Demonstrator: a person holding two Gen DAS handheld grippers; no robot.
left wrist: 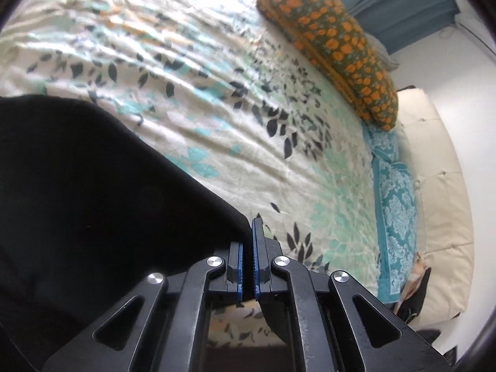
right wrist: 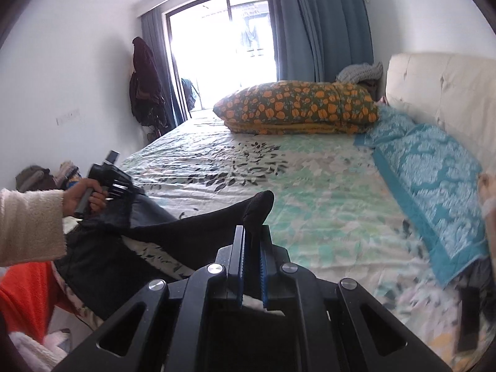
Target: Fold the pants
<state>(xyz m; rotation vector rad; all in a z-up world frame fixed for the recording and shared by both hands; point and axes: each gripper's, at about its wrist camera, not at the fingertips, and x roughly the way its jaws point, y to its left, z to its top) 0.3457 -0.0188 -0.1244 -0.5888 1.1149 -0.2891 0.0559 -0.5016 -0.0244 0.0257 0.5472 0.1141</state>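
Note:
The black pants (left wrist: 93, 192) hang lifted above the bed, filling the left of the left wrist view. My left gripper (left wrist: 248, 232) is shut on an edge of the pants. In the right wrist view the pants (right wrist: 198, 232) stretch from the left gripper (right wrist: 114, 183), held in a hand at the left, across to my right gripper (right wrist: 252, 235). The right gripper is shut on another part of the pants, a bunch of cloth sticking up between its blue pads (right wrist: 263, 266).
The bed has a leaf-print sheet (right wrist: 310, 186). A folded orange-flowered quilt (right wrist: 297, 105) lies at the far side, a teal pillow (right wrist: 434, 179) lies by the cream headboard (right wrist: 440, 86). Window and blue curtains (right wrist: 316, 24) stand beyond. Clothes hang on the left wall.

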